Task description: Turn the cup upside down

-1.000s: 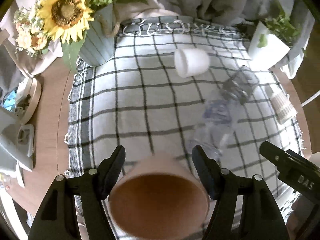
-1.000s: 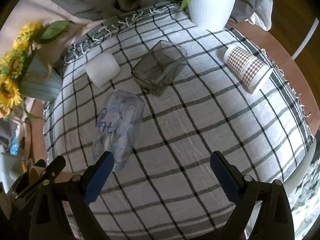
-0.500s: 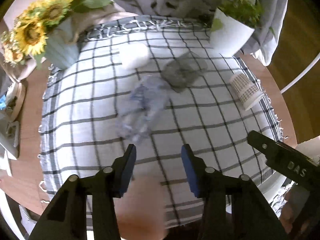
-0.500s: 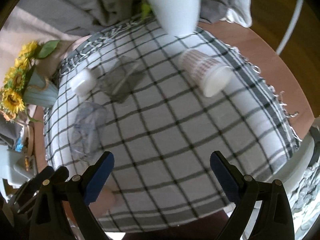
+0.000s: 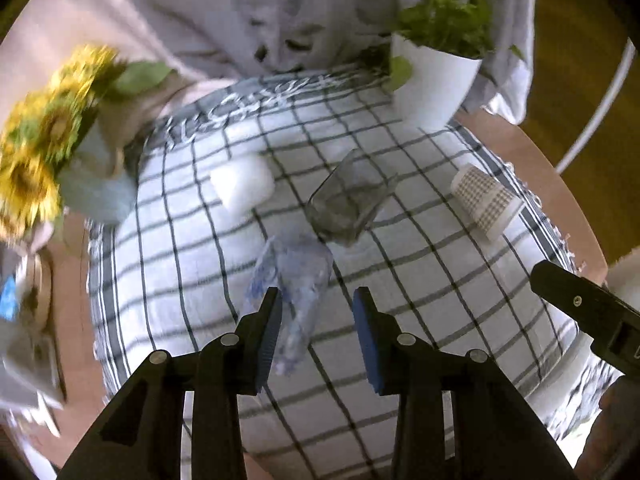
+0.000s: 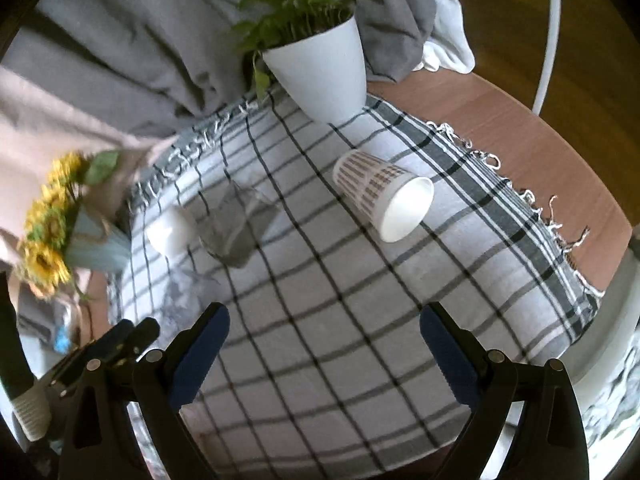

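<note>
Several cups lie on their sides on the checked cloth (image 5: 420,280): a small white cup (image 5: 244,182), a square grey glass (image 5: 350,204), a clear glass with blue print (image 5: 294,280) and a white paper cup with brown checks (image 5: 486,202). The paper cup (image 6: 384,196) shows its open mouth in the right wrist view. My left gripper (image 5: 318,332) is partly open and empty, above the near end of the printed glass. My right gripper (image 6: 324,356) is wide open and empty above the cloth.
A vase of sunflowers (image 5: 44,152) stands at the far left and a white plant pot (image 5: 434,84) at the far right. Grey fabric (image 6: 120,60) is draped behind. The wooden tabletop (image 6: 540,148) shows past the cloth's fringe. The right gripper's finger (image 5: 580,304) shows at right.
The terracotta cup between my left fingers a second ago is out of view. The left jaws narrowed. Both grippers pulled up and back; the right view swung toward the paper cup.
</note>
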